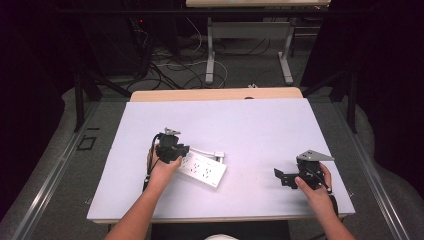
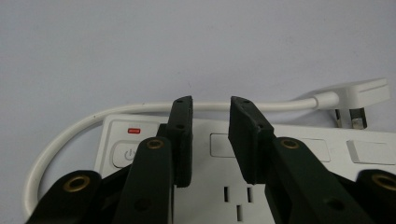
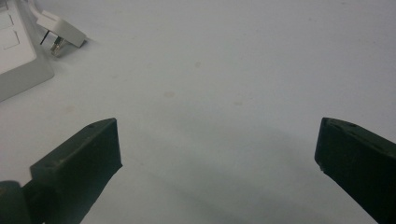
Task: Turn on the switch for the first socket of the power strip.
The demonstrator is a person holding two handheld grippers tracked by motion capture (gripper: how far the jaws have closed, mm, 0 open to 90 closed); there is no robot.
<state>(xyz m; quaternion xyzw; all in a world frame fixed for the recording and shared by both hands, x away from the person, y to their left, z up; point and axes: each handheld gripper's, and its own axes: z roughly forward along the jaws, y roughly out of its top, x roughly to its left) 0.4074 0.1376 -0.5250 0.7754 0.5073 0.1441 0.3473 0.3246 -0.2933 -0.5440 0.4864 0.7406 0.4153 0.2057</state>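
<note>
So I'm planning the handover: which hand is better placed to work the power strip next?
Left, probably. The left tongs hover right over the power strip, slightly apart with nothing between them, near its switch. The right tongs gape wide over bare table, well away from the strip.

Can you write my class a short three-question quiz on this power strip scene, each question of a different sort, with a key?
1. True or false: the left hand-held gripper is over the white power strip.
2. Multiple choice: where does the plug on the strip's cable lie? A) pushed into a socket of the strip; B) loose on the table beside the strip; C) between the right hand-held gripper's jaws.
3. Short answer: how do the jaws of the right hand-held gripper stand, and what is between them?

Key
1. True.
2. B.
3. Wide apart, with only bare table surface between them.
</note>
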